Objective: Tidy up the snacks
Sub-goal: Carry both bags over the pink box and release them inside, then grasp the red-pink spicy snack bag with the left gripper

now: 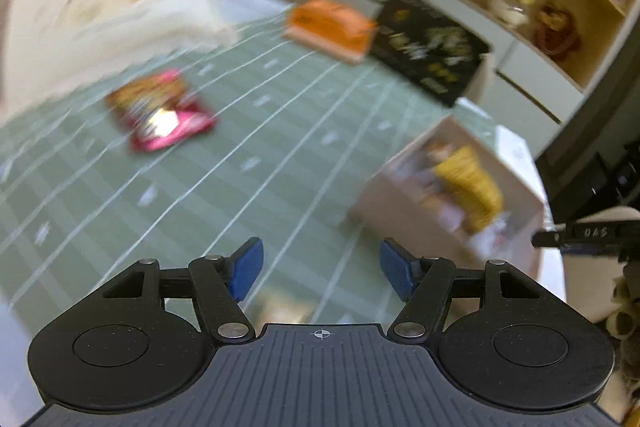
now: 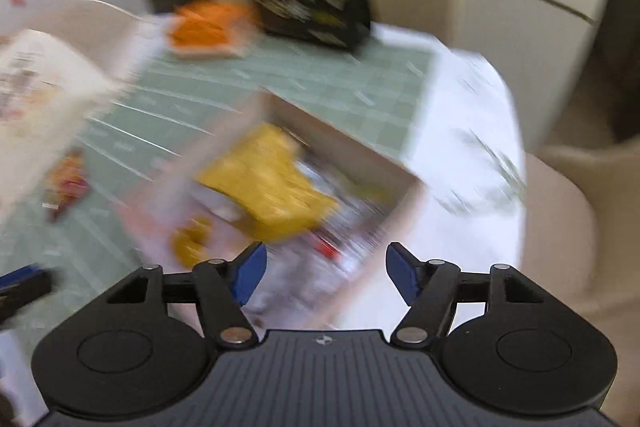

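box point(image 2: 280, 195): some snacks in | pink pack point(image 1: 160, 111), orange pack point(image 1: 328, 23) left on table point(image 1: 248, 147) | left gripper point(image 1: 320, 269), right gripper point(image 2: 326, 273): jaws wide, holding nothing

Yellow snack bag point(image 2: 268, 187) in box point(image 2: 344, 139); pink, seemingly foil packet point(image 1: 160, 109) on mat.

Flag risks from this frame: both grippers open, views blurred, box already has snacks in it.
1. Both views are motion-blurred, so lining up on the red snack packet may be off.
2. The open box sits close to the edge of the green mat; a bump from the right gripper could shove it.
3. The left gripper holds nothing.
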Available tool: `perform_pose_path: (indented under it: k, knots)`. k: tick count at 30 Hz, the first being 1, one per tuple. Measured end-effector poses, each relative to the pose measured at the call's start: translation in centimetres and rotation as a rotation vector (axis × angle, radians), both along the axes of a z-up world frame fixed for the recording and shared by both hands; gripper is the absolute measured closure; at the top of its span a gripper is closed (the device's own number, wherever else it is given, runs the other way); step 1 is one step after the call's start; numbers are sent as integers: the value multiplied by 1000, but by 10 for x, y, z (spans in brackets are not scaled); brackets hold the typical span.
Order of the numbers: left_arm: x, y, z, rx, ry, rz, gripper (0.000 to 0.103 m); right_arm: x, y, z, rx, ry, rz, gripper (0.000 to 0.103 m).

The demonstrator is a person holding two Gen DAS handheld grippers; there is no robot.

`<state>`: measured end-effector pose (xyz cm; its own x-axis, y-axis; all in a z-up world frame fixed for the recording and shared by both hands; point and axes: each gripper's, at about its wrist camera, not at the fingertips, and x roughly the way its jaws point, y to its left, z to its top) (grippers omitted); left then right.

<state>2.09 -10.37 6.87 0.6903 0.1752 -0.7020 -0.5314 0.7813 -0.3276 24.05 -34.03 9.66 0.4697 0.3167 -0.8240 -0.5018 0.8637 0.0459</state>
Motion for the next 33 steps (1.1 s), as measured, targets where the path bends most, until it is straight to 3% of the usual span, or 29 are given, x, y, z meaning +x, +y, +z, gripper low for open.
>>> perform_pose_path:
  k: [2,4,5,8,14,18,20,22,25,29,31,33]
  knots:
    - [-19,5,-9,-14,8,37,33,6,-2,-20,-45,43,-47,51]
    - [-31,6,-13,19,25,64,33,14,3,-33,-27,100,-33,65]
    - [-35,5,-13,37,42,79,33,17,10,-37,-14,121,-2,66]
    - [-42,5,-16,7,90,131,34,26,30,-37,-45,80,31,66]
    - [-26,-4,-27,30,268,128,37,59,86,-40,19,69,184,63]
    - [-21,-14,-31,-13,238,103,44,54,113,-34,-12,-25,302,55]
    - [-17,-9,-26,-48,182,98,47,44,118,-23,-2,-90,341,41]
    - [-8,10,-14,-27,132,115,46,35,126,-14,24,-134,379,40]
    - [9,59,5,73,72,202,47,8,134,1,54,-211,446,40]
    - [46,151,0,60,-19,310,47,-28,146,5,80,-157,512,40]
    - [78,187,-15,109,9,283,47,-42,145,2,85,-114,526,40]
    - [109,206,-33,216,111,254,49,-62,144,-2,73,-67,568,40]
